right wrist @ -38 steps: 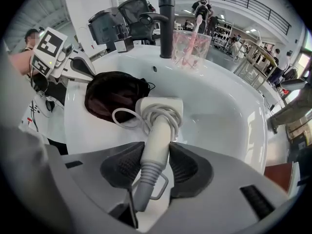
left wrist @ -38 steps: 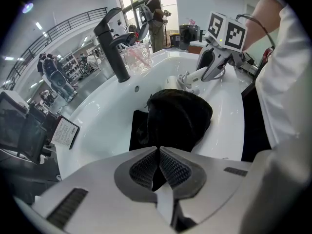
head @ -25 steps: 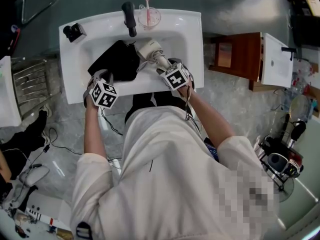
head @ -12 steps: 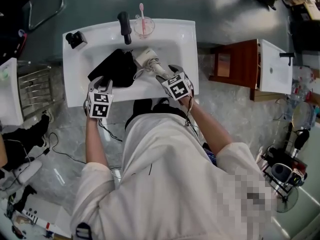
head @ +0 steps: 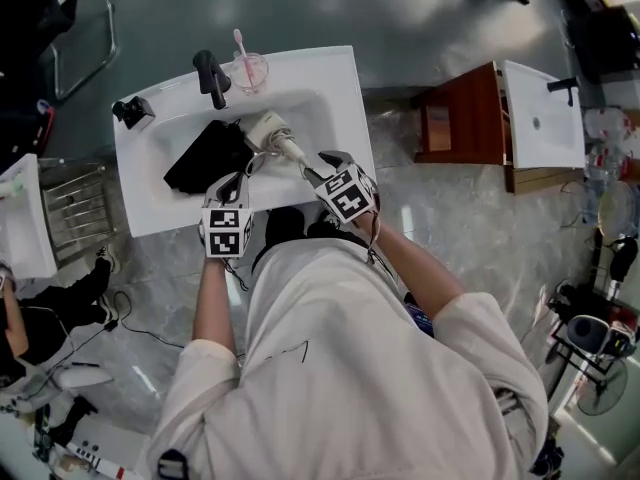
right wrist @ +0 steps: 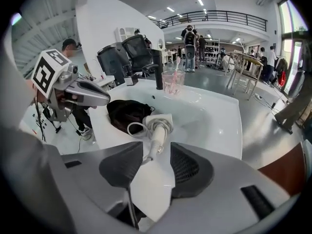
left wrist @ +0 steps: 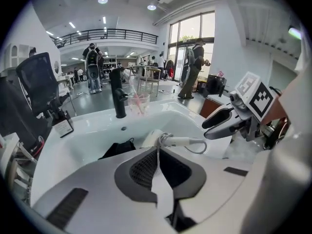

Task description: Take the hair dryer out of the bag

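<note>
The white hair dryer (head: 264,127) is lying out of the bag, in the basin of the sink (head: 335,78), its body toward the back edge near the black faucet (head: 211,74) and its handle pointing at the front edge, with the cord looping around it. The black bag (head: 205,154) is slumping just beside it, on the left side of the basin.

You are holding the right hand-held gripper (right wrist: 157,152) over the front edge of the sink. Its jaws are standing apart at a middling width after just closing in part, and the end of the dryer's handle is showing in the gap between them, with the pads not pressing on it. You are keeping the left hand-held gripper (left wrist: 157,156) over the same front edge, just beside the right one. Its jaws have just been closing and are now meeting with nothing between them.

A clear cup (head: 249,70) with a pink toothbrush is standing on the back edge, right of the faucet
</note>
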Motion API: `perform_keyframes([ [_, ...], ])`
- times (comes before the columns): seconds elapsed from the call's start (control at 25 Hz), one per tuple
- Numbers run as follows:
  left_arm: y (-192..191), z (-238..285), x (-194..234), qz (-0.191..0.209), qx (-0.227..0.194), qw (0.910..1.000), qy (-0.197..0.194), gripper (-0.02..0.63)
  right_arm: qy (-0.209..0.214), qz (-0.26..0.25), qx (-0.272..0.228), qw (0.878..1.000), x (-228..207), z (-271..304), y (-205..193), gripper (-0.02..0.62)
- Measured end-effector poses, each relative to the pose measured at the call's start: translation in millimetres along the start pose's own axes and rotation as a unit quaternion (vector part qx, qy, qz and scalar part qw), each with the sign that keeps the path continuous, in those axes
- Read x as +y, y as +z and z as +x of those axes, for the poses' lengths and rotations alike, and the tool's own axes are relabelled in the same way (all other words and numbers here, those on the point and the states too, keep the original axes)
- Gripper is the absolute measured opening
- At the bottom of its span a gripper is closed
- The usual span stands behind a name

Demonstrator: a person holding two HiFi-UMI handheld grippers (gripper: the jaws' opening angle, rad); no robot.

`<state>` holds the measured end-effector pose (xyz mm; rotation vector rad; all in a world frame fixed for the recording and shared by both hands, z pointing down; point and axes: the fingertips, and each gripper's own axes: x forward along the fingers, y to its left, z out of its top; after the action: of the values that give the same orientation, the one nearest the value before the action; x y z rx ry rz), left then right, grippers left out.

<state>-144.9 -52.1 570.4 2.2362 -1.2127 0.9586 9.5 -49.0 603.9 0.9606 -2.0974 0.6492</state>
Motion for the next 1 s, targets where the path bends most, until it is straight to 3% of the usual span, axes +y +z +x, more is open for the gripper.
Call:
perform_keyframes([
  [0.28,-1.6,8.3,-61.3,-0.048,0.003,0.9984,-0.029,0.028,0.002,0.012,-0.027,1.0,-3.2,-34.4,-25.0,-0.002],
  [0.6,-6.3,0.4,-127.6,-0.063,0.0,0.997,-0.043,0.026,0.025,0.018,-0.081,0.996,0.9,-70.2,-53.7,-0.003],
  [0.76,-5.5,-8.6,-153.2,-0.098,-0.013,0.9938,-0.05,0.023,0.025,0.029,-0.111,0.993,7.9,-88.5,-58.4,-0.003],
  [1.0,14.1,-15.3,-161.3,-0.102,-0.046,0.9934,-0.026,0.022,0.022,0.054,-0.159,0.986,4.9,-111.8,-34.4,-0.003],
])
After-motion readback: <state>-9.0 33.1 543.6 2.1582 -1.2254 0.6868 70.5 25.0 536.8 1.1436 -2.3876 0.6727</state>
